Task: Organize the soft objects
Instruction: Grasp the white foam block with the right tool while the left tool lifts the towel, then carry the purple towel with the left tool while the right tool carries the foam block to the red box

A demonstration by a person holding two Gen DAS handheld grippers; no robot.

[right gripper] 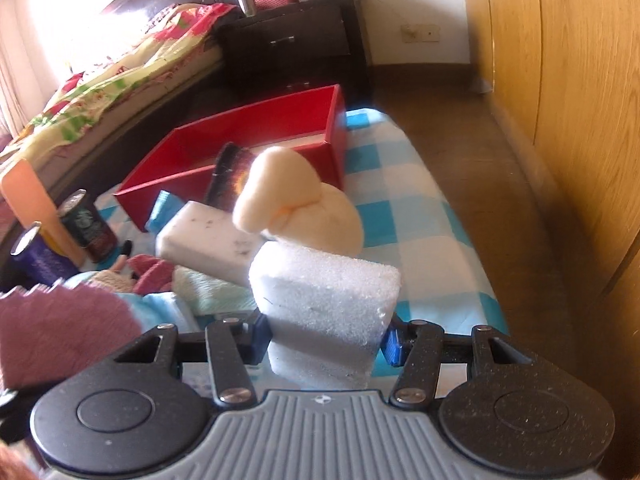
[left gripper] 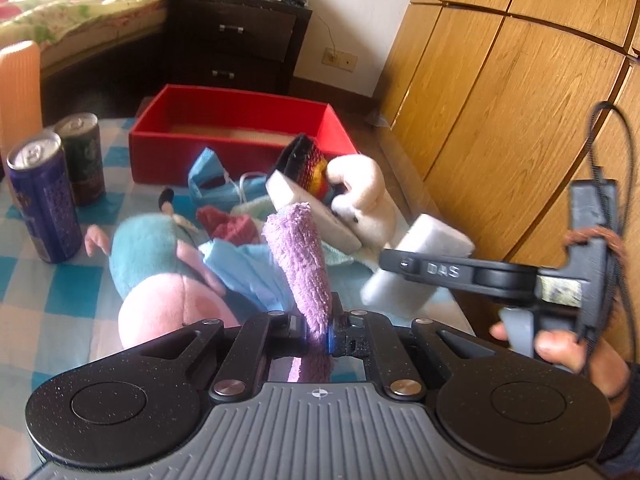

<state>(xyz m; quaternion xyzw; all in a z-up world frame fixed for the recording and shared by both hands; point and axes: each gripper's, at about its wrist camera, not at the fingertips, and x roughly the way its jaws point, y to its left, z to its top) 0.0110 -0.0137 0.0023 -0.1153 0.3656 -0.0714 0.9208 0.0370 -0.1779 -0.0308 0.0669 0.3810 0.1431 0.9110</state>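
My left gripper is shut on a purple fuzzy cloth that stands up between its fingers; the cloth also shows in the right wrist view. My right gripper is shut on a white foam sponge, also seen in the left wrist view to the right. A pile of soft things lies ahead: a teal and pink plush, a white plush, a second sponge, blue cloths. An open red box stands behind the pile.
Two drink cans stand at the left on the blue checked cloth. A dark patterned pouch leans on the box. A wooden wardrobe is at the right, a dark nightstand and bed behind.
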